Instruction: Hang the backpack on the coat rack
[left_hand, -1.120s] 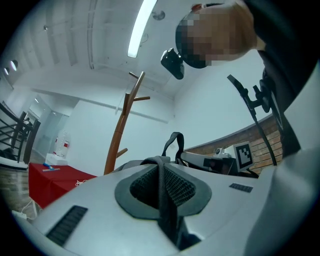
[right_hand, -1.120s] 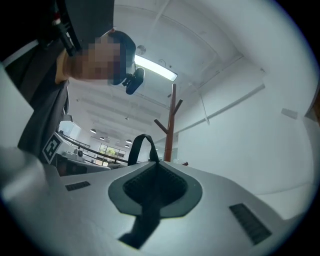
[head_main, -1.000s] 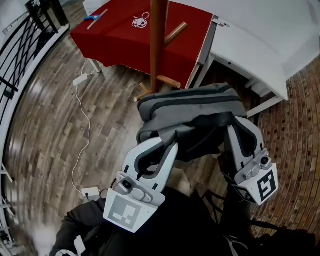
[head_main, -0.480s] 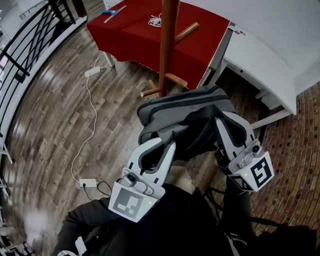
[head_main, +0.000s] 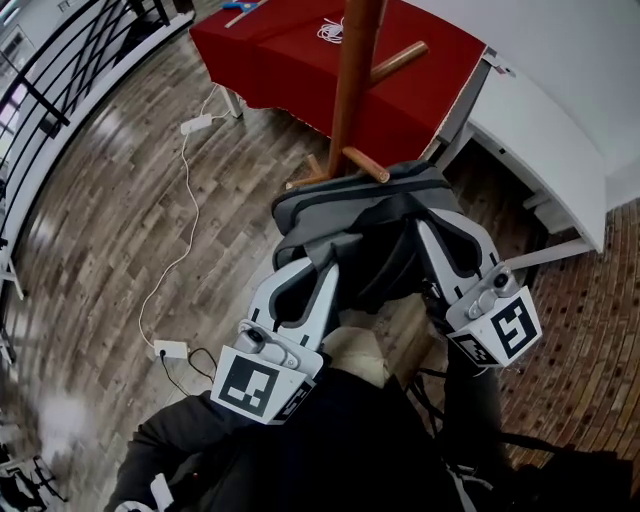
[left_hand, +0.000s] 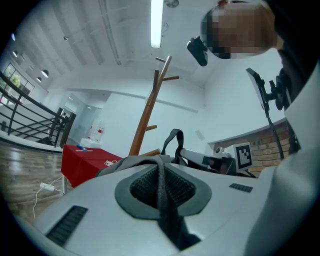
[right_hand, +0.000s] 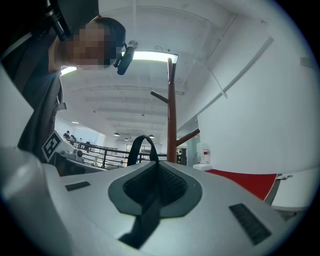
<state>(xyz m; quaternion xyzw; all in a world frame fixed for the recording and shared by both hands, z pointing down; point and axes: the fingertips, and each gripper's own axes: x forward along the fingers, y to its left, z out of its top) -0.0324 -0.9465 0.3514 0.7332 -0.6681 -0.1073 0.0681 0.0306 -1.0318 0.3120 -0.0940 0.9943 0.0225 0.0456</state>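
Currently left claw (head_main: 328, 262) and right claw (head_main: 425, 228) are each clamped shut on a backpack (head_main: 372, 200) strap (left_hand: 161, 187). Backpack hangs between them, off the floor (head_main: 130, 200), beside the coat rack (head_main: 352, 90), maybe touching its low peg (head_main: 366, 165).

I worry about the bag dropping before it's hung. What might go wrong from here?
The left gripper and right gripper each pinch only a thin strap of the backpack, so it may slip free. The carry loop is narrow and could miss a peg. Bumping the coat rack might tip it.
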